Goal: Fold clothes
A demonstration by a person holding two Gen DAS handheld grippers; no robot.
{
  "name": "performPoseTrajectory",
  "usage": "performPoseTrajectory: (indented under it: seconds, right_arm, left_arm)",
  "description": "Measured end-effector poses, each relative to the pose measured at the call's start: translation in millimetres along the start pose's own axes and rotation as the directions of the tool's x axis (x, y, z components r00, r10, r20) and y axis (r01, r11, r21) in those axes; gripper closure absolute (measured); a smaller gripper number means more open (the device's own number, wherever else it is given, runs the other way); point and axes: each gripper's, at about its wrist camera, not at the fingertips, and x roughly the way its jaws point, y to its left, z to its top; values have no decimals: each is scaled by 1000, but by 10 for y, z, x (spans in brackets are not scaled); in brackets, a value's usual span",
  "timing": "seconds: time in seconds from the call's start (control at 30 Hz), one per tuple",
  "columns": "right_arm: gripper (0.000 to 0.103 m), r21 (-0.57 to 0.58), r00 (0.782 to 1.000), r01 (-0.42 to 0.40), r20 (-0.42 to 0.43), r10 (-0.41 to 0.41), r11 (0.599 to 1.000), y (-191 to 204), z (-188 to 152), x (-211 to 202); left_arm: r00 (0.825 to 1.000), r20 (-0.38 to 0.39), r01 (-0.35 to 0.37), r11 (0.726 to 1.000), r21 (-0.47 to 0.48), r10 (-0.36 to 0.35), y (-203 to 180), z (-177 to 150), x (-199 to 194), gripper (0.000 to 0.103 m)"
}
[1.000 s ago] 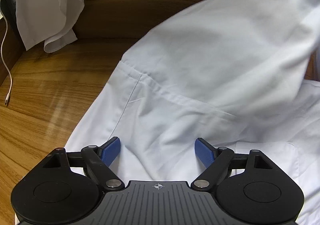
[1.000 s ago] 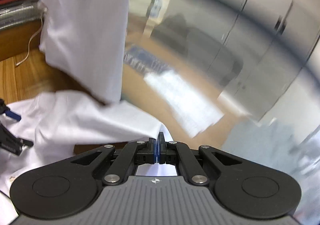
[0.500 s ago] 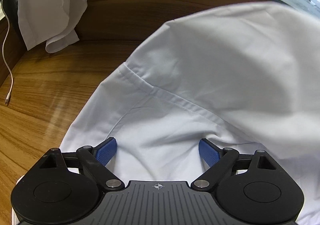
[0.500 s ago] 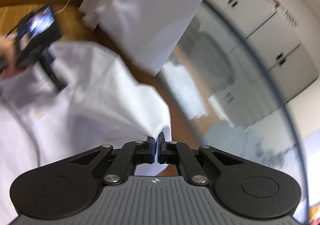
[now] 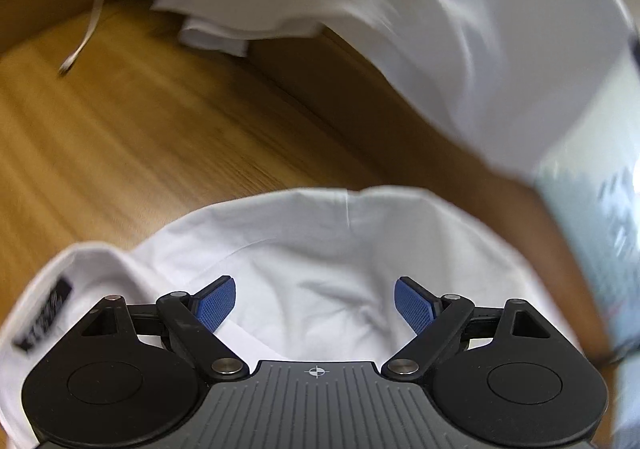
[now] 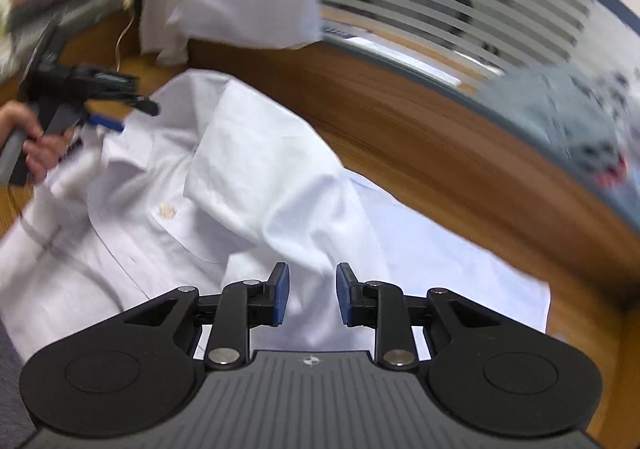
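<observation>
We are working over a white cotton button-up shirt [image 6: 256, 209] that is lying spread on the brown wood-grain worktop [image 5: 132, 153], its sleeve [image 6: 256, 169] folded across the chest beside a pale button [image 6: 167, 211].

Our right tongs [image 6: 309, 294] are hovering close above the near part of the shirt with their blue pads [image 6: 282, 291] parting; the jaws are opening, a fold of white cloth is showing in the gap between them, and the pads are not pressing on it.

Our left tongs [image 5: 315, 305] are standing wide apart over the collar end of the shirt [image 5: 320, 249], gripping nothing, with a dark sewn label [image 5: 44, 325] showing on the inner neckband at the near left. From the right wrist view, we are seeing that same left tool [image 6: 106, 105] at the far left, with a hand [image 6: 30, 141] wrapped around its grey handle.

Beyond the shirt, a second white garment [image 5: 440, 9] is hanging over the raised wooden edge at the far side of the worktop, and a thin white cable [image 5: 96, 9] is trailing down onto the wood at the far left. Much of the background is blurred.
</observation>
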Motion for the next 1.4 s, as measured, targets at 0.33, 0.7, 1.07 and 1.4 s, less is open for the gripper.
performPoseTrajectory:
  seconds: [0.33,0.7,1.07,1.4]
  right_arm:
    - [73,172,1000,14,-17,-12,985,-685,-192,87]
    - [55,-66,978,-181,-118,172,981,-1053,-222,575]
    - [30,-415,885,-465,-210,414,782,-745,-37,1152]
    - [94,-464,956,-293,-153,250,836,-629,223,1142]
  left_arm:
    - [998,2,54,890,-453,-59,158,480,150,15]
    - [995,-60,20,772,-635,-76,-49,584,590,16]
    - [996,-85,-36,772,-635,-23,-152,612,591,94]
    - [999,-26,0,763,-647,-22,-57,666,283,100]
